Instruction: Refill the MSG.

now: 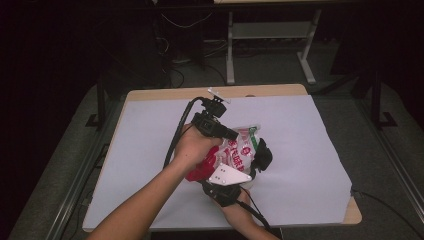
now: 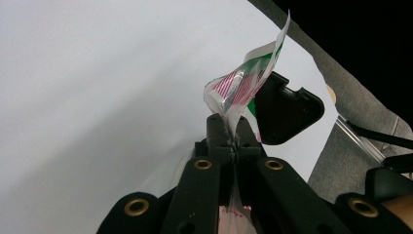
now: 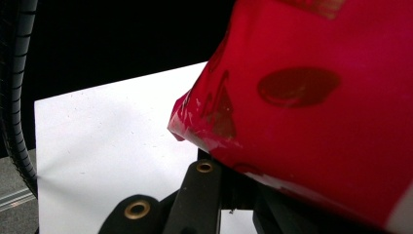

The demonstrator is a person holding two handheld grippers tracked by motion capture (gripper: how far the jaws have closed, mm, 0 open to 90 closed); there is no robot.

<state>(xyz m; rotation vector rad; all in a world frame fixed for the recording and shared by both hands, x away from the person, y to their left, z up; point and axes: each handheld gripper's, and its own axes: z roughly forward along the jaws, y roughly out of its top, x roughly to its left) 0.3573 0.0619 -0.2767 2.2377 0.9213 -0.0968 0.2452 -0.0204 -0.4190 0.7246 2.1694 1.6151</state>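
Note:
A red and white snack bag (image 1: 239, 151) is held above the middle of the white table cover (image 1: 300, 125) between both grippers. My left gripper (image 1: 234, 136) reaches in from the left. Its jaws (image 2: 233, 130) are shut on a thin white, green and pink edge of the bag (image 2: 243, 83). My right gripper (image 1: 261, 153), with a grey plate on top, comes up from the near side. The red body of the bag (image 3: 311, 97) lies over its jaws (image 3: 233, 184) and hides the right one; they are closed on the bag.
The white sheet (image 2: 97, 97) spreads wide to the left and right of the bag. Wooden table corners (image 1: 353, 214) show past it. A desk frame (image 1: 270, 45) stands on the dark floor behind. A ribbed black cable (image 3: 14, 97) hangs at the left of the right gripper view.

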